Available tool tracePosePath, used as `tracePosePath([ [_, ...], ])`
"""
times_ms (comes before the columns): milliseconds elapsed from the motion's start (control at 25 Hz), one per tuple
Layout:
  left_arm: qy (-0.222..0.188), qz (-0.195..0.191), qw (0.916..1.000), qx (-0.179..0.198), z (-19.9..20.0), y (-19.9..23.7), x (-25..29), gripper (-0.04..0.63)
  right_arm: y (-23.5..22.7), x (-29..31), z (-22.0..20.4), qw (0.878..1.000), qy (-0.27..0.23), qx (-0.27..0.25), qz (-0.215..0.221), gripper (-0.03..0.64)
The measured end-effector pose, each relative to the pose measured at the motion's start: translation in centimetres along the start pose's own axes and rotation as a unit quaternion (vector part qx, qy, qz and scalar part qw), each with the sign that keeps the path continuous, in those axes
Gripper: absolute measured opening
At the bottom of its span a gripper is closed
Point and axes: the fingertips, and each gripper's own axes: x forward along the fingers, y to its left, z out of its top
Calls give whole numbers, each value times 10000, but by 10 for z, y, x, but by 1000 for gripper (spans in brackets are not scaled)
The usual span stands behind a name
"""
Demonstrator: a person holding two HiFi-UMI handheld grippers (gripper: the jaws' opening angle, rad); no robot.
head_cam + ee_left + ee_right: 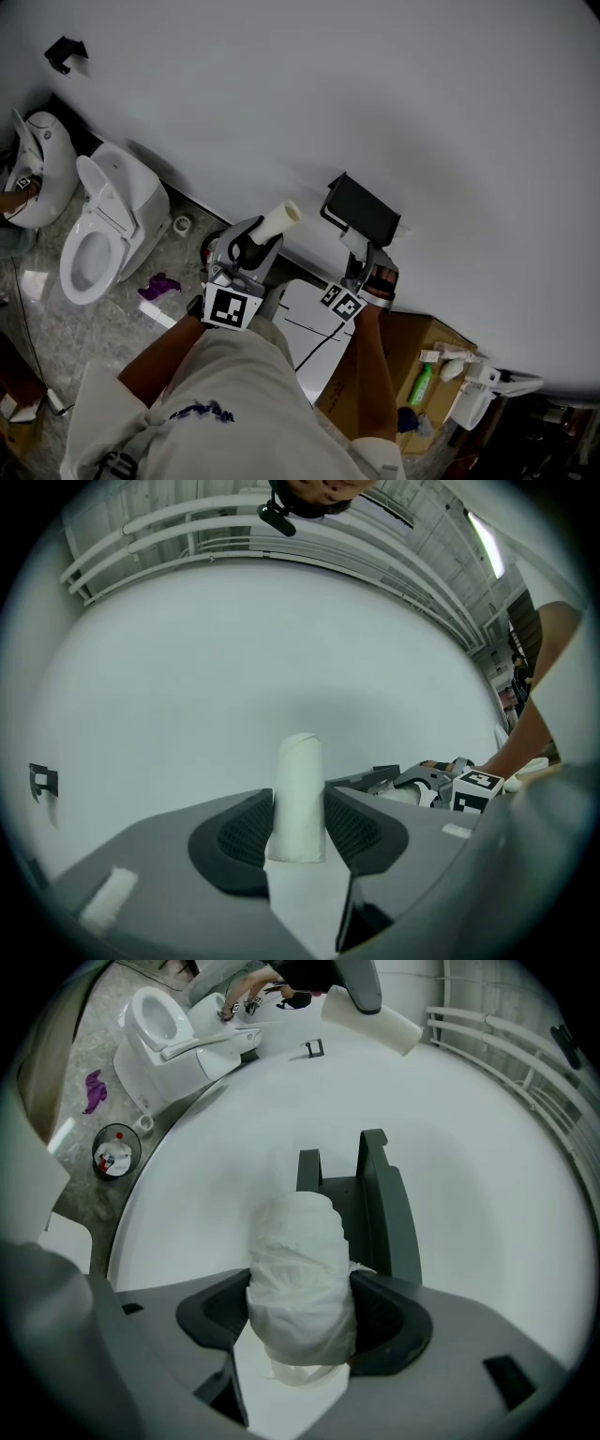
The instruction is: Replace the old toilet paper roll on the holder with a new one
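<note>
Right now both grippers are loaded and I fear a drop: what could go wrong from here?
The right gripper clamps the new roll on its soft, crumpled outer layer, so it may squash or slip as it goes into the black holder. The left gripper pinches the old roll near one end, with most of it sticking out, so a knock could lever it free.
</note>
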Motion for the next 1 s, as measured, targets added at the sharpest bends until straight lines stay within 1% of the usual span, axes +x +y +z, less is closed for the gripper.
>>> tracePosePath([
  [240, 38, -24, 10000, -60, -3, -3, -1, 175, 2, 1, 5, 10000, -34, 3, 23, 310],
  [1000, -42, -102, 9997, -195, -1, -2, 10, 175, 3, 11, 27, 9999, -103, 13, 68, 308],
])
